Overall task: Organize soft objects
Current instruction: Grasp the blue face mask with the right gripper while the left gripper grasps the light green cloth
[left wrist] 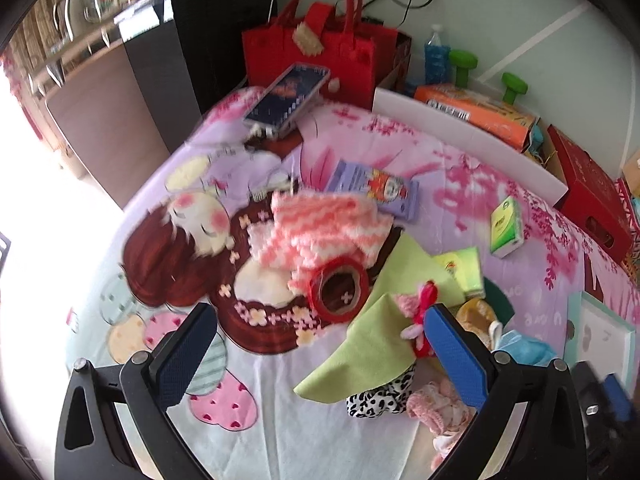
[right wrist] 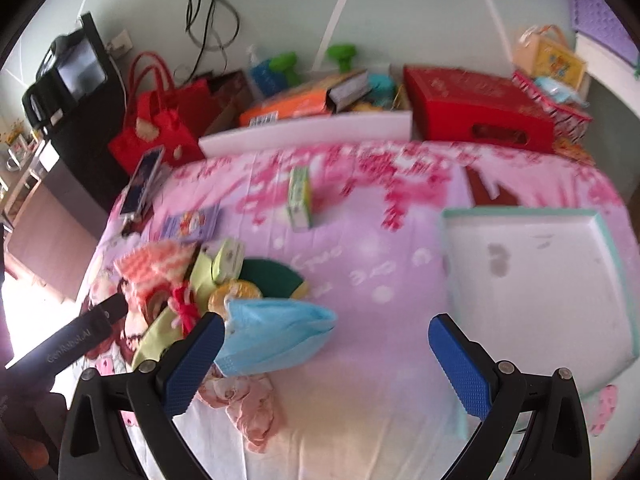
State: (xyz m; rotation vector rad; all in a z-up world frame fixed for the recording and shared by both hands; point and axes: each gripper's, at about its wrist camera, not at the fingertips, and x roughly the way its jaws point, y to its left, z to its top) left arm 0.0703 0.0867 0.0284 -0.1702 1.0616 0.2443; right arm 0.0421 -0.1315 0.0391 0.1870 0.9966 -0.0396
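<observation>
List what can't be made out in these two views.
- Left wrist view: the leopard-print item lies mostly under the green cloth; its shape is hidden.
- Left wrist view: the pink knit piece is partly covered by the left tongs' finger.
- Right wrist view: the tissue pack print is blurred, unreadable.
- Right wrist view: the tray is cut off by the right tongs.

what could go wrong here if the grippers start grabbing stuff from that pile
1. The soft things overlap: the green cloth drapes over the leopard-print item, so a pinch there may lift both.
2. The red tape roll rests against the pink zigzag towel; pulling the towel could drag or roll it.
3. Both the open left gripper and open right gripper are close to the same pile, near the blue face mask, so they might collide.
</observation>
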